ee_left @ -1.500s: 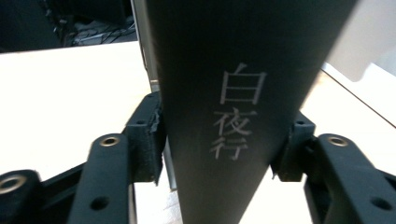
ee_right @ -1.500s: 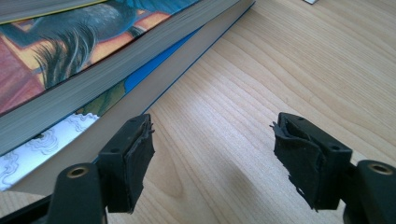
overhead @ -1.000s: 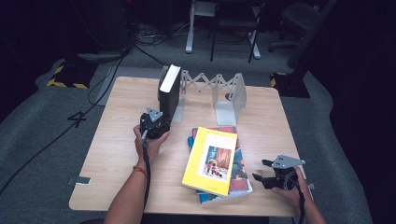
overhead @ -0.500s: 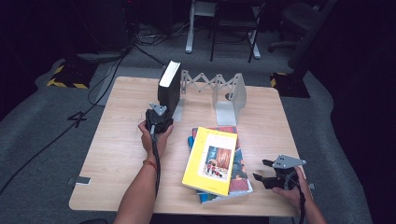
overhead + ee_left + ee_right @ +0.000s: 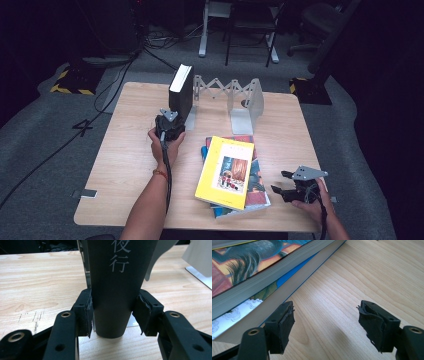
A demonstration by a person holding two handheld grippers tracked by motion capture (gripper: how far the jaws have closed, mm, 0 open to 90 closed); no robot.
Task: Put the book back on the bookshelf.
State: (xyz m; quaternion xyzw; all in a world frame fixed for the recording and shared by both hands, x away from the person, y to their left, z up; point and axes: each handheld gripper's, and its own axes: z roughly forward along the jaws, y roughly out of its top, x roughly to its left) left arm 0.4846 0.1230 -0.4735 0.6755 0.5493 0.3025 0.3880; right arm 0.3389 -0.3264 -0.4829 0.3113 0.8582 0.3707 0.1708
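Standing upright at the worktop's [image 5: 120,150] far left, the black book [image 5: 180,92] runs vertically, spine seemingly clamped by the left hand-held gripper [image 5: 113,312]; the right hand-held gripper [image 5: 325,322] gapes empty.

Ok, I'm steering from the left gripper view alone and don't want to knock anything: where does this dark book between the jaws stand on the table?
Observer: The black book stands upright against the left end plate of an expanding bookend, at the table's far side.
Operator: Anything closer to me?
Observer: A pile of books lies flat mid-table, a yellow book on top.
Operator: And the other hand?
Observer: The right gripper sits low by the pile's right edge, jaws open over bare wood, holding nothing.
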